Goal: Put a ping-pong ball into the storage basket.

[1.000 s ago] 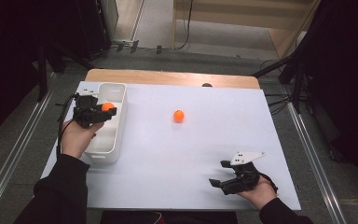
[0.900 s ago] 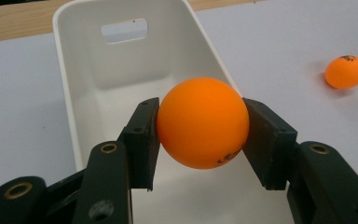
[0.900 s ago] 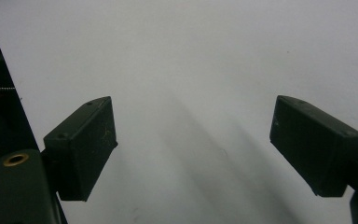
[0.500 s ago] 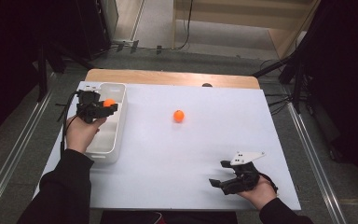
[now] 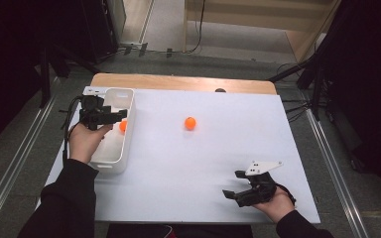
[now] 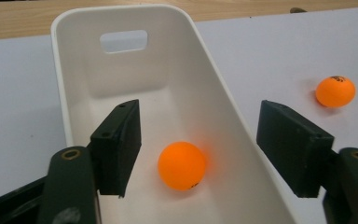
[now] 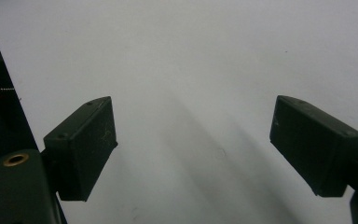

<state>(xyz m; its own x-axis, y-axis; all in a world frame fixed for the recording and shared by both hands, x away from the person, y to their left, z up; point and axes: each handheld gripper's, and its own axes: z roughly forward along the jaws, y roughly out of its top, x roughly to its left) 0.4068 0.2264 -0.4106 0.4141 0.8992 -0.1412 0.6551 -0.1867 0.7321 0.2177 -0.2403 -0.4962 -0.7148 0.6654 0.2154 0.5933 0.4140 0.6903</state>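
The white table (image 5: 188, 163) carries a white bin (image 5: 113, 130) at about nine o'clock. The left gripper (image 5: 120, 117) hovers over that bin; its jaws have just been opening and now stand apart, touching nothing. Below them one orange ball (image 6: 182, 165) lies loose on the bin's floor, so that ball looks delivered. The right gripper (image 5: 234, 184) rests at about five o'clock, jaws wide with nothing between them. A second orange ball (image 5: 190, 123) sits on the bare table near the centre, toward twelve o'clock, well apart from the bin; I judge it is what remains to be collected.
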